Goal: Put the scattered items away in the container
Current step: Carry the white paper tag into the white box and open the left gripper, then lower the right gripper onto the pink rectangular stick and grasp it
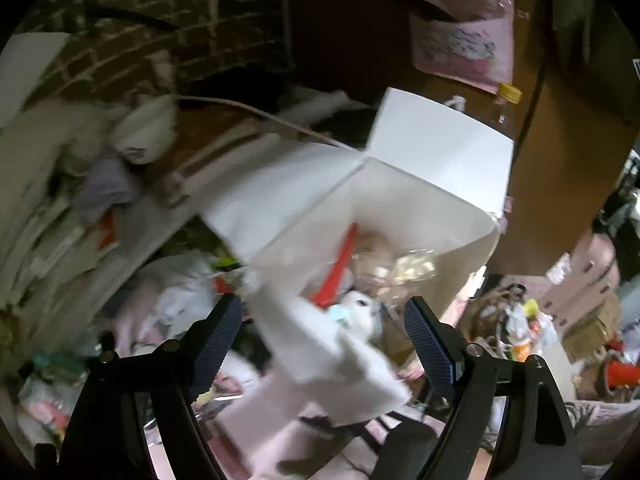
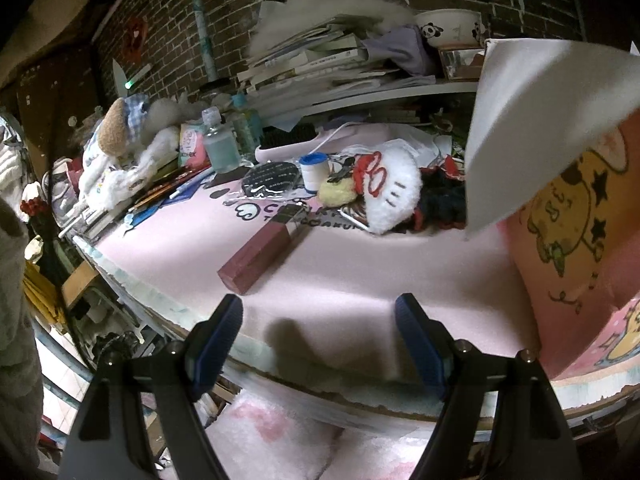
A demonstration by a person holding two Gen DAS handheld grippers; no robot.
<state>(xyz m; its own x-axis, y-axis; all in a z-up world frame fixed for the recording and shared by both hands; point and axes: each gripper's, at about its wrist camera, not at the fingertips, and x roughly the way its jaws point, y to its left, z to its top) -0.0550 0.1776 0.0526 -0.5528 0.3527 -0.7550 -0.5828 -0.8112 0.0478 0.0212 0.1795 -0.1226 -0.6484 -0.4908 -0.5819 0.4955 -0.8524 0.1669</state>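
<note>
A white box (image 1: pixel 420 184) with open flaps fills the left wrist view; inside lie a red strip (image 1: pixel 340 264), a clear wrapper (image 1: pixel 412 266) and a white plush toy (image 1: pixel 360 308). My left gripper (image 1: pixel 324 320) is open just above the near flap, holding nothing. The view is blurred. In the right wrist view the same box shows a pink cartoon side (image 2: pixel 572 248) and a white flap (image 2: pixel 532 120) at the right. My right gripper (image 2: pixel 320 320) is open and empty over the pink mat's (image 2: pixel 360 272) front edge. A maroon case (image 2: pixel 260 252) and a white plush (image 2: pixel 392 196) lie on the mat.
Bottles (image 2: pixel 220 144), a blue-capped tube (image 2: pixel 314 172), a black disc (image 2: pixel 272 178), pens and a stuffed doll (image 2: pixel 120 140) crowd the mat's far side. Stacked books (image 2: pixel 320 60) and a panda bowl (image 2: pixel 448 28) sit on a shelf against a brick wall. The table edge (image 2: pixel 280 364) lies just below my right fingers.
</note>
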